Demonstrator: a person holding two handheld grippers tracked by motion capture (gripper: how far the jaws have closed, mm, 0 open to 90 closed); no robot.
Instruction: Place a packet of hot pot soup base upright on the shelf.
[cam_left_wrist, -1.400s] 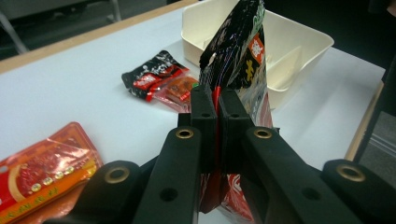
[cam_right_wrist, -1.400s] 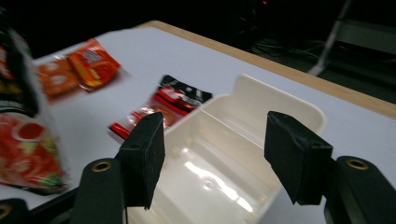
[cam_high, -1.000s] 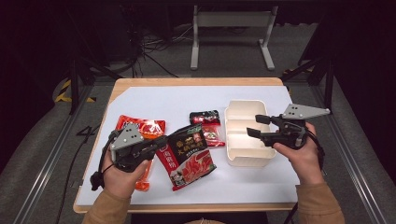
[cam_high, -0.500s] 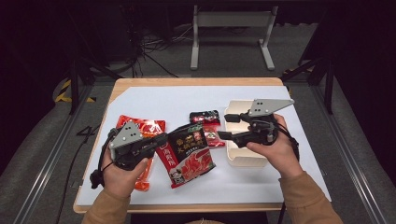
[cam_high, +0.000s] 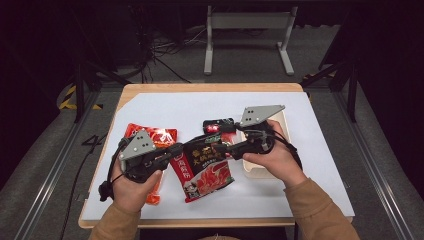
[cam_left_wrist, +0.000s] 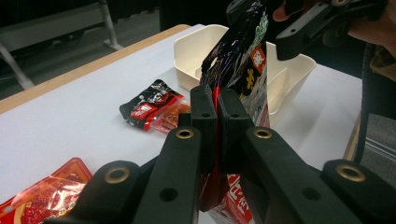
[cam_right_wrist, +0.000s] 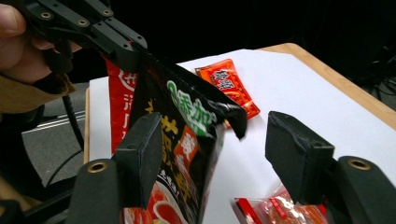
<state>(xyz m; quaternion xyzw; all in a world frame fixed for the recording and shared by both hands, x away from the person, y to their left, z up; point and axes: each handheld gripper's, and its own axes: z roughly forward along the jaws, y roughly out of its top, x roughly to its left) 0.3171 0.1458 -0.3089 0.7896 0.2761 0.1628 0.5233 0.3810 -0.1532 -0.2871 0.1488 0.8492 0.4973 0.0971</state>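
A large black-and-red snack packet (cam_high: 205, 165) hangs lifted off the white table cover, and my left gripper (cam_high: 179, 150) is shut on its left edge. In the left gripper view the jaws (cam_left_wrist: 216, 100) pinch the packet (cam_left_wrist: 243, 60), which stands upright. My right gripper (cam_high: 222, 148) has come up against the packet's right side. In the right gripper view its jaws (cam_right_wrist: 217, 135) are wide open, with the packet's top corner (cam_right_wrist: 187, 135) between them and the pads apart from it.
A cream open box (cam_high: 260, 172) sits under and behind the right hand. A small black-and-red packet (cam_high: 218, 125) lies beside the box, and an orange-red packet (cam_high: 152, 135) lies at the left. The table's wooden edge (cam_high: 210, 87) runs along the far side.
My right gripper has moved left from above the cream box to the held packet. The left gripper and the packet have stayed in place.
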